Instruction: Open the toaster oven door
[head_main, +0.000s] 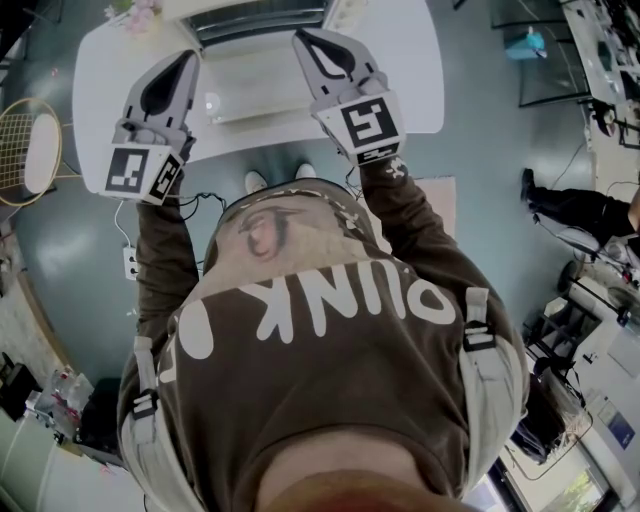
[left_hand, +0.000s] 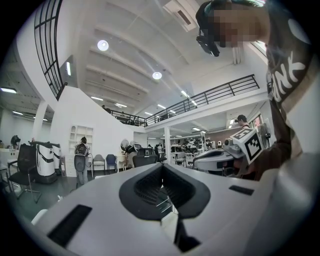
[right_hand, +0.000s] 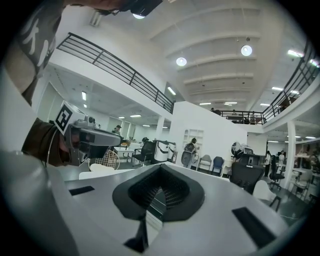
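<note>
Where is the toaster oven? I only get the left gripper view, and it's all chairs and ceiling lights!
Observer: The head view shows the toaster oven on a white table, right in front of the person.
Operator: Is the other gripper holding it?
Observer: No. In the right gripper view, the right gripper has its jaws together with nothing between them.
Operator: Anything fun on the floor?
Observer: A badminton racket lies to the left of the table.
</note>
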